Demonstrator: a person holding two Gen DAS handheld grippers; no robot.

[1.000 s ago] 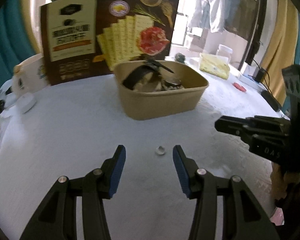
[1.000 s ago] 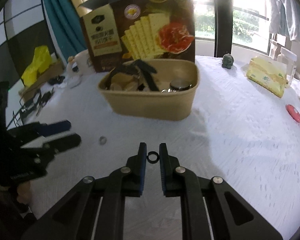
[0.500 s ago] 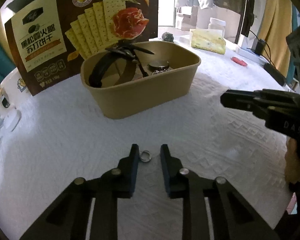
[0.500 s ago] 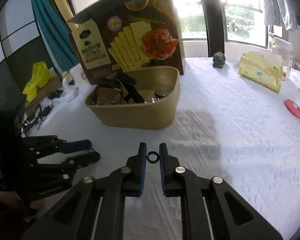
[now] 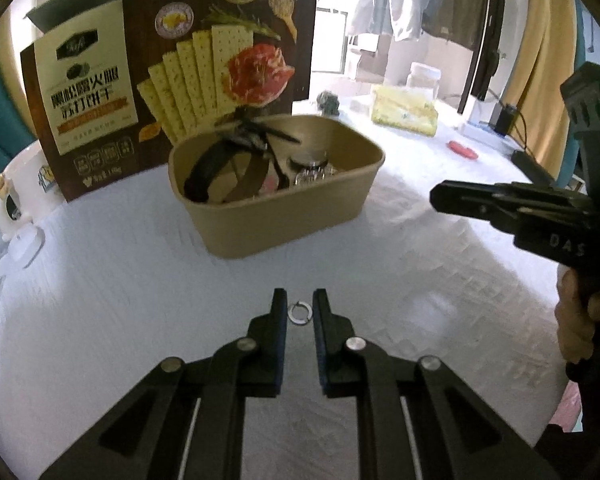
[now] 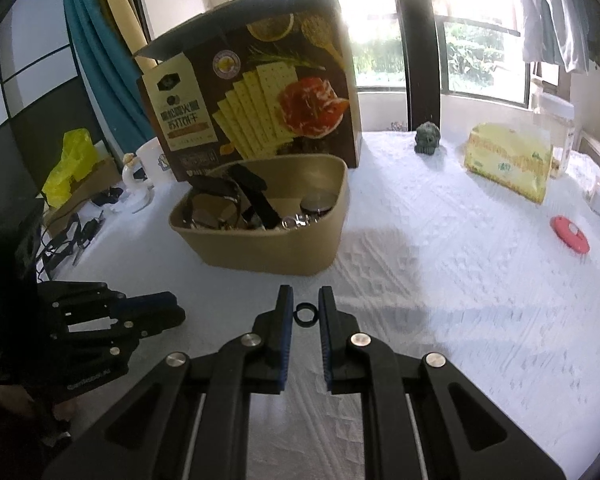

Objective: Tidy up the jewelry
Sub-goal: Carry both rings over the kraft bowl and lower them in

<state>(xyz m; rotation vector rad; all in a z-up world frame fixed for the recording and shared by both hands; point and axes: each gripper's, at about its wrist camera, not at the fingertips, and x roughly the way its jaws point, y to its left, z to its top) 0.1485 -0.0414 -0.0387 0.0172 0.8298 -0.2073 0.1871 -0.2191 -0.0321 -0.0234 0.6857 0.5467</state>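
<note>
1. White textured cloth covers one table [image 6: 440, 264]; everything else rests on it or hangs over it.
2. Brown and cream, one cracker box [image 6: 256, 92] stands upright at the back, just behind the tub.
3. Tan paper makes one tub [image 5: 284, 216], open-topped; it holds dark straps, a round watch face and some small shiny pieces, too tangled to count.
4. Yellow wrapping marks one packet [image 6: 508, 160] on the table's right side in the right wrist view; one small grey-green figurine [image 6: 427, 139] sits nearby, and one red disc [image 6: 570, 234] lies further right.
5. Black with blue pads, two grippers are in view; the left gripper [image 5: 299, 312] has just been closing and its jaws now pinch one silver ring [image 5: 299, 313] just above the cloth, in front of the tub; the right gripper [image 6: 306, 312] is clamped on one black ring [image 6: 306, 314], also in front of the tub.
6. Two rings in all, one per gripper; neither is in the tub yet.
</note>
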